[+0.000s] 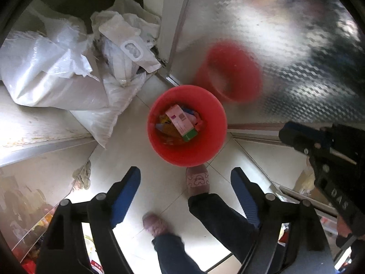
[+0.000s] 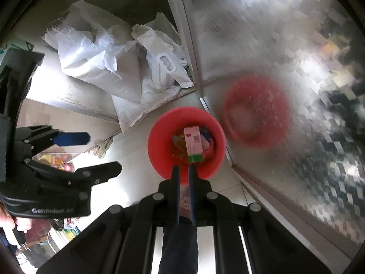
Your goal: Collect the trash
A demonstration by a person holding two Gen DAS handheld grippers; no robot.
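Note:
A red trash bin (image 1: 205,146) (image 2: 159,150) stands on the pale tiled floor, straight below both grippers. In it lies a pink carton with a green end (image 1: 180,119) (image 2: 192,141) on top of other colourful wrappers. My left gripper (image 1: 185,173) (image 2: 102,153) hangs above the bin's near rim, open wide with nothing between its blue pads. My right gripper (image 2: 183,167) (image 1: 296,134) is shut and empty over the near edge of the bin.
White woven sacks and plastic bags (image 1: 45,68) (image 2: 91,61) are piled to the left of the bin. A patterned glass door (image 1: 273,34) to the right reflects the bin. A person's slippered feet (image 1: 197,180) stand just before the bin. A rag (image 1: 82,175) lies on the floor.

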